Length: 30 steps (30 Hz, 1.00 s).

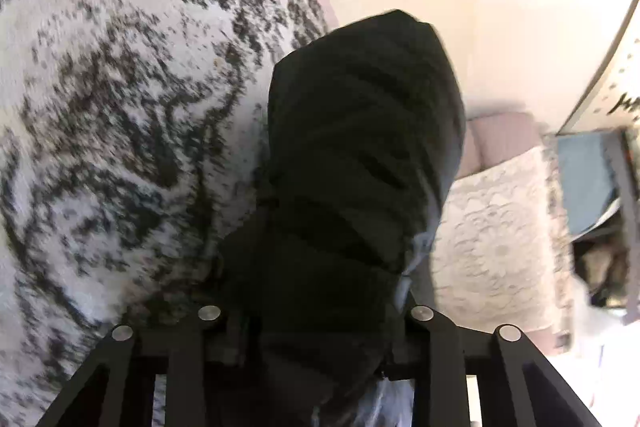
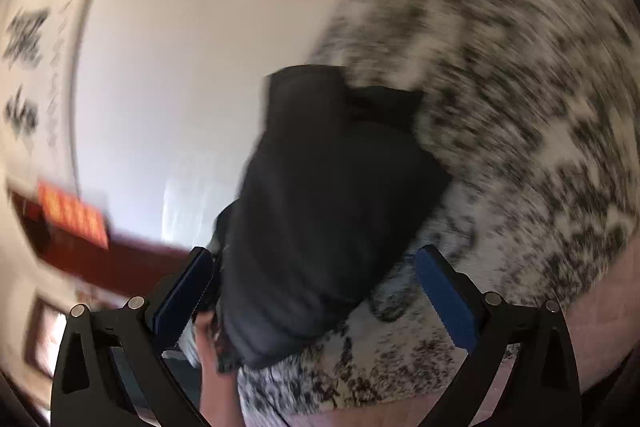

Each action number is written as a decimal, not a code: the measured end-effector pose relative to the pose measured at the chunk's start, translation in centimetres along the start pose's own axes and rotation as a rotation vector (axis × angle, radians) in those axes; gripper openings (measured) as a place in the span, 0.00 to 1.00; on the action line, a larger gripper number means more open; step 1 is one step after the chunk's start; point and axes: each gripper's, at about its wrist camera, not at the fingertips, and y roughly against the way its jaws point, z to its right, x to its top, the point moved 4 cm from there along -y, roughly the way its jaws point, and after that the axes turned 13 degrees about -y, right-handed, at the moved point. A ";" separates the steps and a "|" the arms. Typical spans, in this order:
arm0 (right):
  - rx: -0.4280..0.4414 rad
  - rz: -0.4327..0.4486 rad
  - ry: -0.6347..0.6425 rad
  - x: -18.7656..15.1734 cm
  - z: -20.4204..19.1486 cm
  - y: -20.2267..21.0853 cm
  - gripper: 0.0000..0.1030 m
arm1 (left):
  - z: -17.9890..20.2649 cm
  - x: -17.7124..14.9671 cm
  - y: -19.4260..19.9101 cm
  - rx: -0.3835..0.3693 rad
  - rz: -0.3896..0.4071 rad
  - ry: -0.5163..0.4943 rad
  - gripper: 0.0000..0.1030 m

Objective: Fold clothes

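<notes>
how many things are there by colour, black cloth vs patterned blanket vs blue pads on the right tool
black garment: 1
black-and-white blanket: 1
blue pads: 2
total: 4

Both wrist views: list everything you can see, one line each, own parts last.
Black garment: one, black, bunched between the left fingers, hanging over the blanket.
Speckled blanket: one, white with dark flecks, under and behind the garment.
Lace cover: one, pale, right side of the left view.
Wall: cream, behind.
Orange patterned item: one, blurred, left edge.
Left gripper: black, closed on the garment.
Right gripper: blue pads, wide open.
</notes>
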 end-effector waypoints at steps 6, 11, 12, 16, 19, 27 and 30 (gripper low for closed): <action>0.033 0.056 -0.224 3.5 3.3 -4.4 1.00 | -0.5 0.4 -0.8 0.043 -0.012 0.004 0.35; -0.016 0.086 -0.202 5.9 1.7 -8.2 0.99 | -1.6 0.4 -1.0 0.041 0.002 0.038 0.26; -0.027 0.067 -0.188 6.1 1.5 -8.8 0.96 | -1.8 0.4 -0.9 0.035 0.012 0.037 0.24; -0.066 0.053 0.012 5.2 -1.4 -8.5 0.15 | 1.1 0.9 -0.2 0.146 0.036 -0.131 0.15; -0.084 0.071 0.215 2.9 -5.0 -6.6 0.13 | 3.9 1.9 0.6 0.144 0.045 -0.200 0.14; 0.186 0.051 0.386 0.7 -16.6 -5.6 0.13 | 15.6 8.4 9.4 0.161 0.178 -0.478 0.14; 0.307 0.010 0.414 0.2 -21.0 -8.5 0.13 | 19.7 13.5 14.3 0.230 0.253 -0.565 0.14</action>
